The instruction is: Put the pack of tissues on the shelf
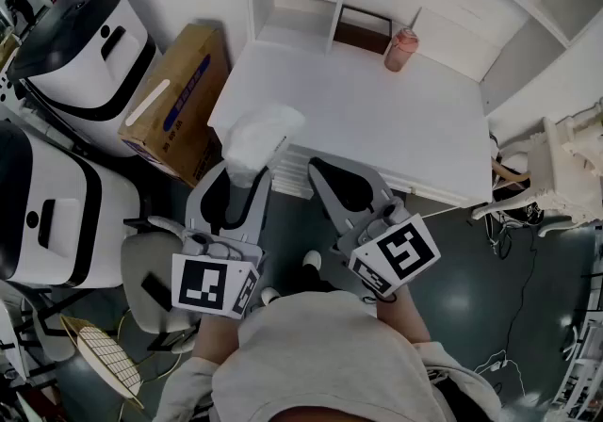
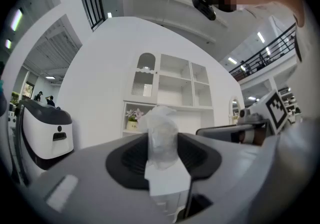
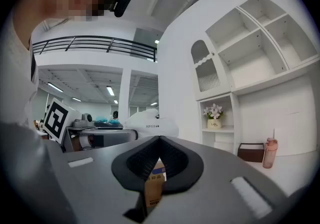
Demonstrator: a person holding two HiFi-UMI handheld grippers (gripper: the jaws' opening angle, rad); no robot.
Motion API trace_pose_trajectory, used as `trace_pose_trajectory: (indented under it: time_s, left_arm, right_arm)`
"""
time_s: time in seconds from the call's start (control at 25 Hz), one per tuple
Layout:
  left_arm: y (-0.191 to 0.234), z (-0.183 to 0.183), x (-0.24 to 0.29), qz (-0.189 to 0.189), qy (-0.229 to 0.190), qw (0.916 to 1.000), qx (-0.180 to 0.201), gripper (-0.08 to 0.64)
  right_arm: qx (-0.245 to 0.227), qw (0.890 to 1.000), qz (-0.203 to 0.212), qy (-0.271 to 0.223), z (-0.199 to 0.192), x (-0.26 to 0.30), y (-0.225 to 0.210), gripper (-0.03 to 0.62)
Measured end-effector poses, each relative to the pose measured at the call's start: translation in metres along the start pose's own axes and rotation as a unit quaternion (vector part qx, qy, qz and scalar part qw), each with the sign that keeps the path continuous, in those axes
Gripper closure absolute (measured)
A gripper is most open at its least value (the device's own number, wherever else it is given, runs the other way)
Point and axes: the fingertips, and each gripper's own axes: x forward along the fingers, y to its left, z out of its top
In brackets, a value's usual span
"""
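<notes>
Here, left claw point(image 1: 247, 177) pinching pack of tissues point(image 1: 260, 136), right claw point(image 1: 327, 173) pressed together, empty.

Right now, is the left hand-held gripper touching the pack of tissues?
Touching. The left gripper view shows the pack of tissues pinched between both jaws of the left hand-held gripper, with no gap on either side.

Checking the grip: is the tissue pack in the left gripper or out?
In: the left gripper pinches the tissue pack between its jaws.

Even indoor light, fisheye-warped edges
</notes>
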Motion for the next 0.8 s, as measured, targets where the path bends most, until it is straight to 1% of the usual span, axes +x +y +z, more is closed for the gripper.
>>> trace_pose_trajectory:
  time_s: [0.4, 0.48, 0.64, 0.8]
  left_arm:
    - [-0.002, -0.004, -0.010, -0.011, 0.002, 0.9999, -0.001, 0.400]
    - [-0.004, -0.004, -0.007, -0.013, 0.002, 0.9999, -0.001, 0.399]
    - [-0.007, -0.004, 0.004, -0.015, 0.000, 0.9999, 0.001, 0.399]
    - [-0.009, -0.002, 0.020, -0.013, -0.002, 0.9999, 0.005, 0.400]
  right_arm:
    - [0.000, 1.000, -0.006, 0.005, -0.006, -0.005, 0.014, 0.591]
    - [0.002, 1.000, -0.008, 0.003, -0.006, -0.006, 0.011, 0.591]
    - [0.013, 1.000, -0.013, -0.020, 0.000, -0.006, -0.002, 0.584]
    - [0.021, 0.999, -0.005, -0.028, 0.003, -0.002, -0.017, 0.591]
